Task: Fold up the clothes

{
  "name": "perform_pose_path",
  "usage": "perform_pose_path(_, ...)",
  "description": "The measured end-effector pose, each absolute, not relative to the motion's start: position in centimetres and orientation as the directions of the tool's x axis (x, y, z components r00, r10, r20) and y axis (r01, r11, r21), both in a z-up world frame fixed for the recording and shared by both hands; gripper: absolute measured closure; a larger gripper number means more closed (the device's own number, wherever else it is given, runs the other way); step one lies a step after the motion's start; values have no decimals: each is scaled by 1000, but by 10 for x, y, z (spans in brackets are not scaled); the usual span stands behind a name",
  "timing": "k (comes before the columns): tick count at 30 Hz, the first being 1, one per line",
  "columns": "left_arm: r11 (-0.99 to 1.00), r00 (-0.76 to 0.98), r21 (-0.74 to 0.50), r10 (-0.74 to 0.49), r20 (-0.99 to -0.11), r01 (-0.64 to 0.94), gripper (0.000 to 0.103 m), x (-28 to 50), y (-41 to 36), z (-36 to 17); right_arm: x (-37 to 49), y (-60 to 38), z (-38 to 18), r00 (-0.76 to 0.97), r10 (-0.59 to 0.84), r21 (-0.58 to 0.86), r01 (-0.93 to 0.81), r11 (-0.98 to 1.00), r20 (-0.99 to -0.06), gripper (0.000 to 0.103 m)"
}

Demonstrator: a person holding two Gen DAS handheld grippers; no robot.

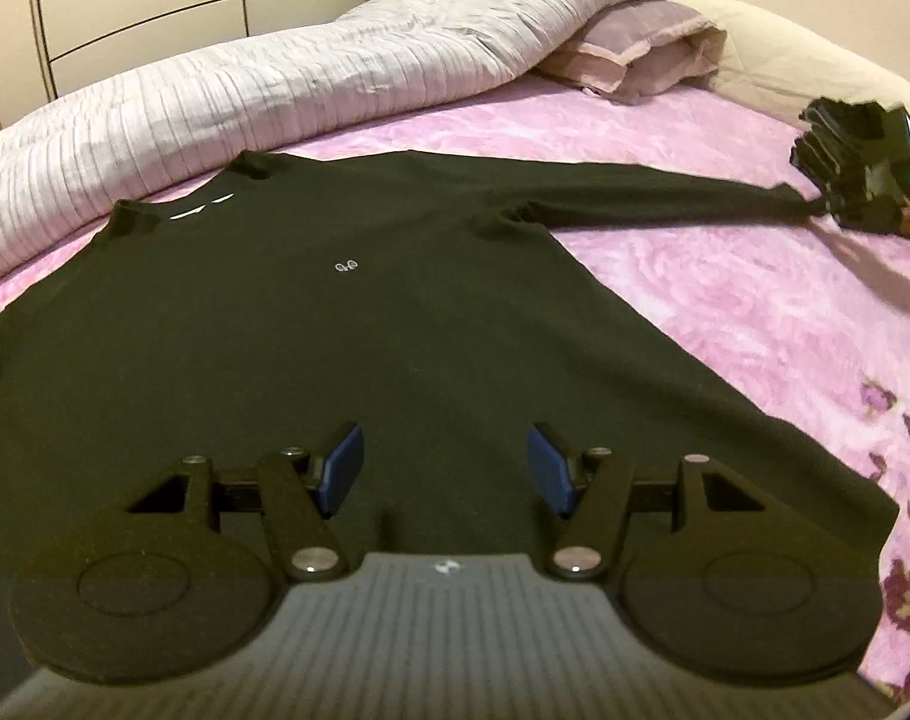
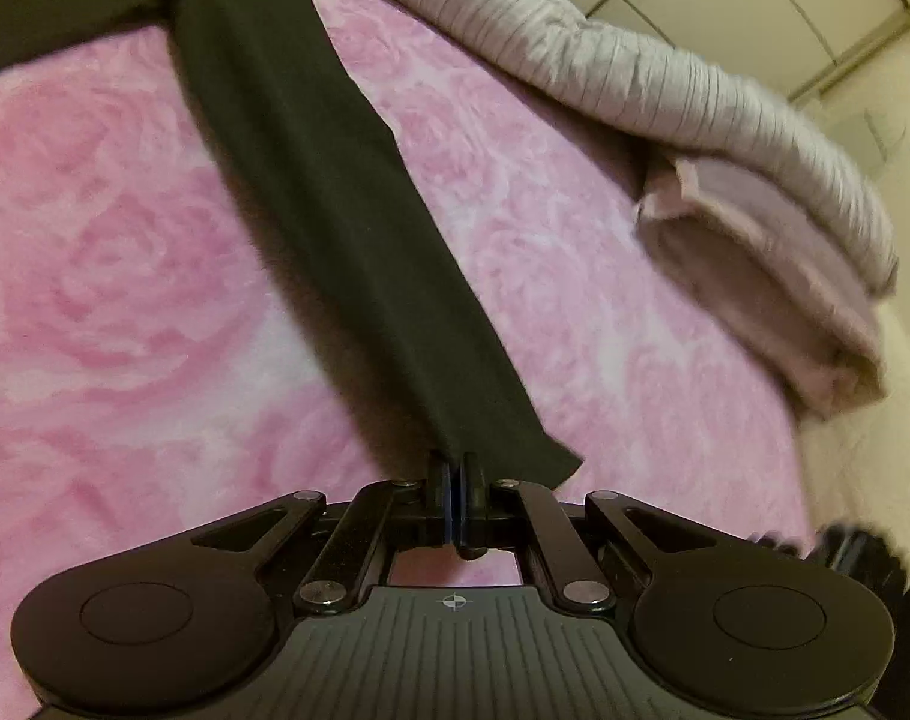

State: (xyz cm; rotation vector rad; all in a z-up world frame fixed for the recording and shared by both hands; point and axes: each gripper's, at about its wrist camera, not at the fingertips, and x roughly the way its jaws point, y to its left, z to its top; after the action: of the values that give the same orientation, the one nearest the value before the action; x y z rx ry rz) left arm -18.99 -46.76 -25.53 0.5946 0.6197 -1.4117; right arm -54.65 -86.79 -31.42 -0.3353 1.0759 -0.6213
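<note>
Right now the black long-sleeved top (image 1: 311,324) lies spread flat on the pink rose-patterned bedspread (image 1: 725,300), collar toward the rumpled grey quilt (image 1: 215,90) and hem toward where the person stands. One sleeve (image 2: 335,228) is drawn out straight to the side, and the right gripper (image 2: 457,480) has its fingers clenched on the cuff end of it; in the right wrist view the dark strip of fabric runs away from the pinched fingertips in one long line back to the shoulder. From the left wrist view that same gripper (image 1: 857,180) shows far off at the end of the sleeve, looking slightly lifted off the bed, though blur makes that hard to be sure of. The left gripper (image 1: 443,468) hovers over the lower part of the garment's body near the hem, its blue pads (image 1: 344,462) spread wide apart with nothing between them. What matters for the next move, I would say, is that the sleeve's long axis points straight from the right hand toward the torso, so the right hand is the one placed to carry the cuff inward across the chest, while the left is nearer the body panel and could pin it. A folded pillow (image 1: 635,54) sits beyond, well apart from the work.
</note>
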Motion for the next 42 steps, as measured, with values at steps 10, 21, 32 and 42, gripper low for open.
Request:
perform_pose_path(10,137,124,38,-699,-704,990,46,-179,-416,-229,-527,-836,-297,206,-729,-595,455,662,-653,92)
perform_pose_path(21,353,271,27,-664,-697,935,28,-168,-290,-196,-491,-667,-208,578,-475,45,665,746,-664,39)
perform_pose_path(32,551,429,-13,-665,-611,834,26,-166,-163,-170,-430,-492,-180,647,-314,175,575,799,-695,34)
perform_pose_path(42,496,380,-26,-697,-608,868,26,-179,-134,-165,-389,-428,-157,645,-247,210,547,811,-723,33)
